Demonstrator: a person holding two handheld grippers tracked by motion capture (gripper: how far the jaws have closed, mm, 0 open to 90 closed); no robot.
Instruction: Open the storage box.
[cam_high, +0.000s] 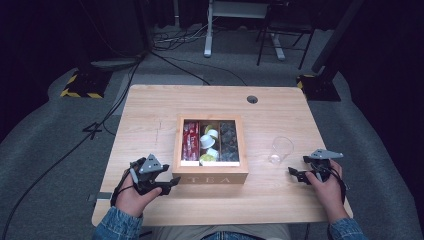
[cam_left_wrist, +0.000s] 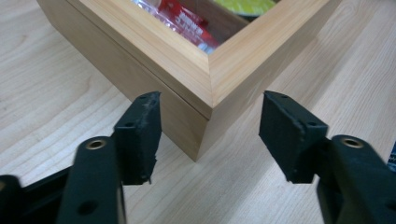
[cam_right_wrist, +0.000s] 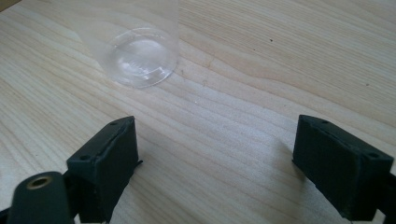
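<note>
Tea box (cam_high: 210, 172) sits mid-tabletop (cam_high: 150, 125): left claw (cam_left_wrist: 210, 133) spread just off its near corner, touching nothing; right claw (cam_right_wrist: 215, 163) spread, well right, near clear cup (cam_right_wrist: 135, 53).

The tea box (cam_high: 210, 175) sits in the middle of the table (cam_high: 150, 125) and blocks the way across. Its near left corner (cam_left_wrist: 205, 116) stands right in front of the left gripper (cam_high: 167, 186), between the two jaws but not touching them. The jaws are partly apart, with a little room on each side of the corner. The table is bare left of the box and along the near edge.

The cup (cam_high: 281, 150) stands just ahead of the right gripper (cam_high: 299, 172). Bare wood (cam_right_wrist: 215, 154) lies between its wide jaws. Room to pass lies between box and cup.
</note>
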